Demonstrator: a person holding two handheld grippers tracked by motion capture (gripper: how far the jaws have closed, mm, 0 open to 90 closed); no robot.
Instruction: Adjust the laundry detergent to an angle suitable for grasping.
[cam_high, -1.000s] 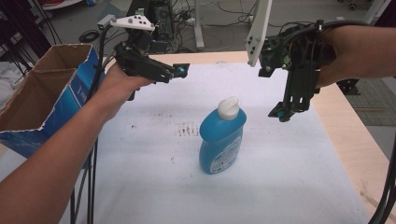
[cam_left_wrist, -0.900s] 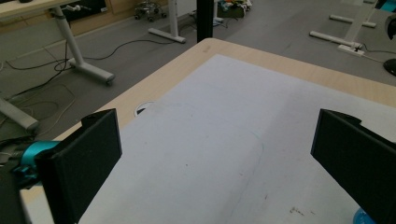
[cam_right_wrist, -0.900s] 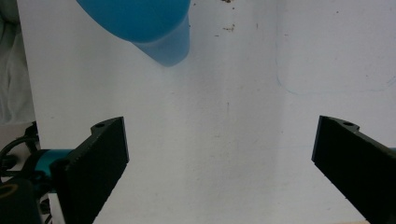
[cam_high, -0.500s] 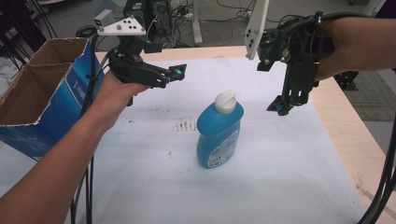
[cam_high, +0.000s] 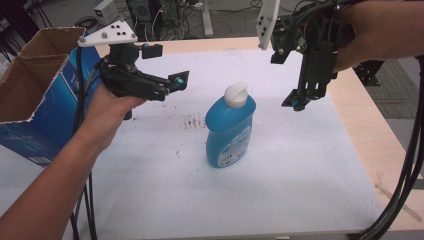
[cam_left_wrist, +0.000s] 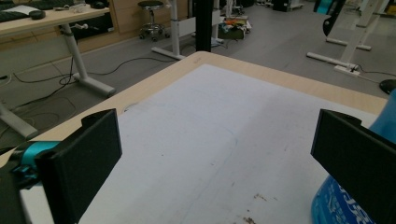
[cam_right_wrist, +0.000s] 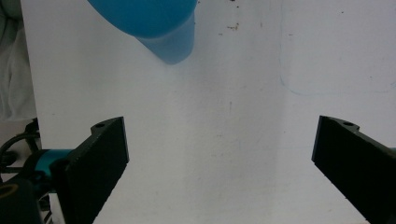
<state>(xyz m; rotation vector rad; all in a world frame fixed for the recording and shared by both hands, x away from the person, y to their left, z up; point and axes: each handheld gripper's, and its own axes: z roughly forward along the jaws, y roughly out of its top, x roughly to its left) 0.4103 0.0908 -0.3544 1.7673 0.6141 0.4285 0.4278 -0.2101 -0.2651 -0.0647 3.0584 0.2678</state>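
A blue bottle (cam_high: 229, 132) with a white cap (cam_high: 235, 94) stands upright near the middle of a white sheet (cam_high: 280, 175) spread over a wooden counter (cam_high: 372, 145). Nothing touches it. The left hand-held gripper (cam_high: 179, 81) hangs above the sheet to the bottle's left, held level and pointing toward the bottle's upper part, with a gap between them. In the left gripper view its two black jaws stand wide apart, and a slice of the blue bottle (cam_left_wrist: 355, 205) shows past the right-hand jaw, not between the two. The right hand-held gripper (cam_high: 295, 102) hangs above the sheet to the bottle's right, pointing steeply downward. In the right gripper view its jaws are also spread wide over bare sheet, with the bottle (cam_right_wrist: 154, 23) at the top edge, well ahead of them. An open blue cardboard box (cam_high: 40, 100) is at the counter's left edge, just beside the person's left forearm. Judged from this, the work is at an early stage: both tools are open and near the bottle, but neither has closed around it. Still to come are bringing the jaws around the bottle, clamping, and whatever handling follows
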